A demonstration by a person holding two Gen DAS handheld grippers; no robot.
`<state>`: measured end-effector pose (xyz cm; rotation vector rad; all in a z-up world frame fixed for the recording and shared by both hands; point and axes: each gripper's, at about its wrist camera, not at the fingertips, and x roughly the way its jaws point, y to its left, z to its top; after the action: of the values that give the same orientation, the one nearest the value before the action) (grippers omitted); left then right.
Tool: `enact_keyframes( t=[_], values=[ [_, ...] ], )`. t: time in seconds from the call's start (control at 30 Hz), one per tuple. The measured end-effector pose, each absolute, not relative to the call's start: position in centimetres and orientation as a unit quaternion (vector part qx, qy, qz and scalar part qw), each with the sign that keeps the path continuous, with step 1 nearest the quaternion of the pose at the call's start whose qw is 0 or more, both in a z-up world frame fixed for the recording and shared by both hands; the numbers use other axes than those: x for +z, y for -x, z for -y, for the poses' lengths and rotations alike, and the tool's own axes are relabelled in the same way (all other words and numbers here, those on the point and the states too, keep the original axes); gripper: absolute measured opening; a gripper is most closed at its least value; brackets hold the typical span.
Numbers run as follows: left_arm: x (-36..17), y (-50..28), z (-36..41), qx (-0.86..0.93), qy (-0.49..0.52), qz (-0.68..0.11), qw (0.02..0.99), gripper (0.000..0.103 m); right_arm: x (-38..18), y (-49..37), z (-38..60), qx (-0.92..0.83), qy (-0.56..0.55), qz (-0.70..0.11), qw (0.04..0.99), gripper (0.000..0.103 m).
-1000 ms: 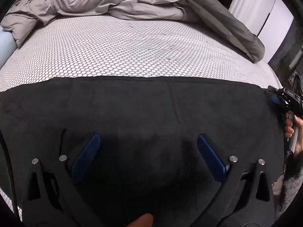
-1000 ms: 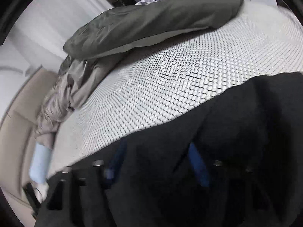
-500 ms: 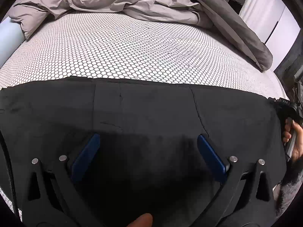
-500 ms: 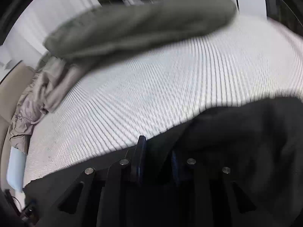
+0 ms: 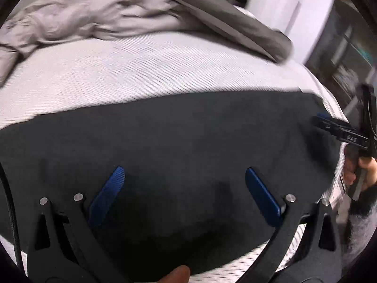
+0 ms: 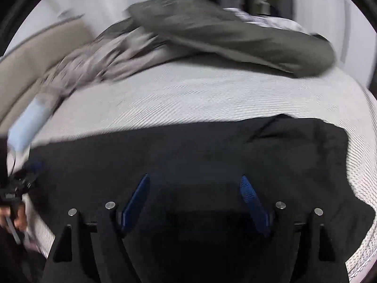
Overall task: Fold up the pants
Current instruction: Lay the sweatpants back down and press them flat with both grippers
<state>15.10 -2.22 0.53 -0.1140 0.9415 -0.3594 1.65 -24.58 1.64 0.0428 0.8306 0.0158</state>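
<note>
Black pants lie folded in a broad band across the near part of the bed; in the right wrist view the pants show a small fold at their far right corner. My left gripper hovers over the cloth, open, its blue pads wide apart with nothing gripped. My right gripper is over the same cloth with its jaws opening; the pads stand apart and press on nothing. The right gripper also shows at the right edge of the left wrist view, held by a hand.
A white honeycomb-patterned mattress carries the pants. A crumpled grey duvet and a dark grey cover lie at the far side. A pale blue pillow sits at the left; white wardrobe doors stand behind.
The right gripper was closed on the pants' edge half a second ago and has since let go and spread its jaws. Both views have shifted and are motion-blurred; the left gripper stayed open.
</note>
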Motion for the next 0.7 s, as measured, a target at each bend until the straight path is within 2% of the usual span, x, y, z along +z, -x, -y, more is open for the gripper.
enact_keyframes(
  t=[0.13, 0.23, 0.3, 0.47, 0.53, 0.7],
  values=[
    [-2.1, -14.6, 5.1, -0.173, 0.001, -0.486, 0.857, 0.102, -2.1, 0.2, 20.1, 0.074, 0.035, -0.439, 0.895, 0.08],
    [-2.7, -14.5, 4.4, -0.17, -0.013, -0.486, 0.857, 0.102, -4.5, 1.5, 20.4, 0.06, 0.095, -0.451, 0.886, 0.08],
    [-2.7, -14.3, 3.3, -0.155, -0.007, -0.486, 0.86, 0.102, -4.3, 2.8, 22.2, 0.056, 0.096, -0.445, 0.889, 0.081],
    [-2.8, -14.0, 0.6, -0.132, 0.004, -0.487, 0.863, 0.102, -3.3, 6.5, 32.3, -0.106, 0.099, -0.438, 0.887, 0.079],
    [-2.8, -14.3, 0.4, -0.127, 0.0, -0.488, 0.863, 0.102, -2.9, 7.9, 35.3, -0.07, 0.027, -0.434, 0.898, 0.074],
    [-2.4, -14.8, 0.8, -0.113, -0.002, -0.491, 0.864, 0.102, -2.3, 8.2, 31.6, -0.085, 0.104, -0.432, 0.892, 0.079]
  ],
)
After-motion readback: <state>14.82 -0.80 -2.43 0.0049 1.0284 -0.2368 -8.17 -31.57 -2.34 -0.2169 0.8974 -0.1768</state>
